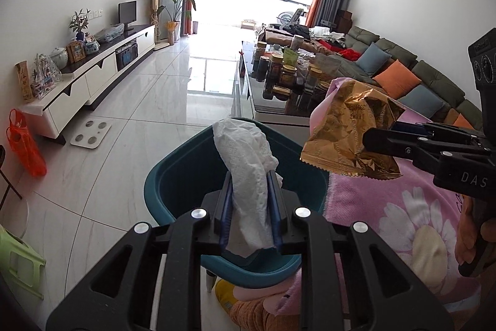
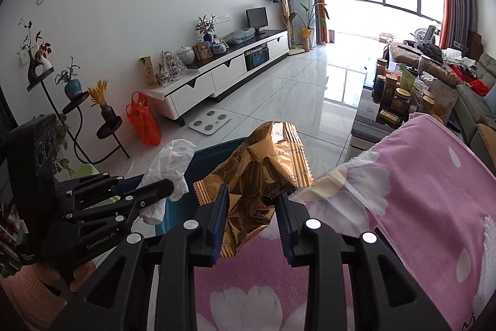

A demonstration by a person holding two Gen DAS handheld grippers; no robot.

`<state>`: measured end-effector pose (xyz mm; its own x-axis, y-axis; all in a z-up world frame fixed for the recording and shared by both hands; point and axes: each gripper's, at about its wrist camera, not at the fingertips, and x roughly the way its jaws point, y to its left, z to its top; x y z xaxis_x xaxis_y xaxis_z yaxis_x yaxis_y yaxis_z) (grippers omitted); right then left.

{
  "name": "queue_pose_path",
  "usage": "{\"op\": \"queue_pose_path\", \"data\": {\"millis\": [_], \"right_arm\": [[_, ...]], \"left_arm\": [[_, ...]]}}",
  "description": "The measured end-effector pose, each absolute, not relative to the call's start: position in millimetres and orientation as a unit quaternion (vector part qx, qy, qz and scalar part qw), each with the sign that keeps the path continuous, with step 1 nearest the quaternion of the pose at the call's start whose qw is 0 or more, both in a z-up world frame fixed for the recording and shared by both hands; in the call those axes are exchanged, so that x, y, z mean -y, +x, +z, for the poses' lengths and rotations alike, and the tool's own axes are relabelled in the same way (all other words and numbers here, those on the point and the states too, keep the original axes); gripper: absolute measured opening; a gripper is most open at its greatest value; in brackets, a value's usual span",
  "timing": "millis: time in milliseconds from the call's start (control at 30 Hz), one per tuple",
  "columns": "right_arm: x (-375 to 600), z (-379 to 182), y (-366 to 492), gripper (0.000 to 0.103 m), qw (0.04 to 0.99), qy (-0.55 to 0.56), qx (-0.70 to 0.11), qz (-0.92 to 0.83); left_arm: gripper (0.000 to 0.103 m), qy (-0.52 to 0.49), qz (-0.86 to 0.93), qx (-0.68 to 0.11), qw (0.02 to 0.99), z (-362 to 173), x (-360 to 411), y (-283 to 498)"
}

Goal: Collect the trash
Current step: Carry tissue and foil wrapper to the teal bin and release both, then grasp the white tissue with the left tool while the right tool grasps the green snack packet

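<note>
Left wrist: left gripper [image 1: 249, 207] angled down, tissue [image 1: 248, 166] between fingers [image 1: 224, 207].

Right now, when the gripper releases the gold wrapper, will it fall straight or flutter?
The gold foil wrapper looks crumpled, thin and empty, so it probably flutters. It may miss the teal bin. Its glossy surface may also slip.

The right gripper [image 2: 251, 219] has its jaws clamped on a crumpled gold foil wrapper [image 2: 263, 169] above a pink flowered blanket [image 2: 418, 176]. To its left, the left gripper [image 2: 164, 191] grips a crumpled white paper tissue [image 2: 170, 163] over a teal plastic bin [image 2: 214, 154]. A white tiled floor [image 2: 294, 101] stretches beyond.
</note>
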<state>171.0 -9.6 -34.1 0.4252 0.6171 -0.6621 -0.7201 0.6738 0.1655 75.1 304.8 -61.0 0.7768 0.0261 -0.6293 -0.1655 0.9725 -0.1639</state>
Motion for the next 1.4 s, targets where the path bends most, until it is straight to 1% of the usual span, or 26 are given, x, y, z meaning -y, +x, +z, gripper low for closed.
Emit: {"op": "queue_pose_path", "data": {"millis": [300, 367, 433, 533, 567, 767, 900, 967, 1000, 1033, 1100, 1233, 1400], "right_arm": [[-29.8, -52.7, 190.5, 0.029, 0.827, -0.097, -0.387, 0.396], [-34.1, -57.6, 194.3, 0.031, 0.823, -0.104, -0.395, 0.396], [-36.9, -59.4, 195.5, 0.036, 0.821, -0.108, -0.399, 0.395], [-35.0, -60.0, 198.3, 0.038, 0.821, -0.100, -0.402, 0.392], [-34.0, -59.3, 198.4, 0.038, 0.822, -0.096, -0.402, 0.393], [-13.6, -51.2, 196.0, 0.041, 0.828, -0.076, -0.395, 0.391], [11.3, -39.6, 187.8, 0.042, 0.835, -0.055, -0.381, 0.394], [26.9, -31.3, 180.6, 0.046, 0.841, -0.044, -0.368, 0.395], [35.1, -27.0, 176.1, 0.047, 0.845, -0.040, -0.360, 0.393], [44.6, -23.1, 172.4, 0.049, 0.849, -0.035, -0.352, 0.391], [63.8, -14.7, 163.7, 0.050, 0.857, -0.025, -0.338, 0.387], [105.5, -3.1, 150.5, 0.052, 0.873, -0.004, -0.319, 0.370], [160.4, 1.4, 134.7, 0.052, 0.892, 0.017, -0.304, 0.333]], "left_arm": [[0.024, -0.118, 0.061, -0.358, 0.924, -83.6, -321.7, 97.8], [0.025, -0.124, 0.063, -0.361, 0.922, -87.8, -321.2, 100.0], [0.032, -0.131, 0.065, -0.364, 0.920, -92.3, -324.5, 98.6], [0.040, -0.140, 0.064, -0.368, 0.917, -98.6, -325.1, 102.0], [0.046, -0.142, 0.063, -0.371, 0.916, -100.8, -325.8, 102.5], [0.048, -0.142, 0.062, -0.366, 0.917, -105.5, -318.2, 98.7], [0.054, -0.131, 0.058, -0.348, 0.927, -91.6, -296.8, 88.3], [0.056, -0.122, 0.049, -0.334, 0.934, -81.0, -285.9, 84.6], [0.061, -0.116, 0.042, -0.326, 0.937, -74.6, -279.4, 81.3], [0.062, -0.110, 0.034, -0.317, 0.941, -68.7, -272.8, 79.1], [0.066, -0.099, 0.011, -0.300, 0.949, -56.8, -256.3, 73.5], [0.068, -0.075, -0.045, -0.281, 0.956, -38.5, -209.8, 67.4], [0.069, -0.054, -0.117, -0.278, 0.952, -31.6, -148.7, 65.4]]}}
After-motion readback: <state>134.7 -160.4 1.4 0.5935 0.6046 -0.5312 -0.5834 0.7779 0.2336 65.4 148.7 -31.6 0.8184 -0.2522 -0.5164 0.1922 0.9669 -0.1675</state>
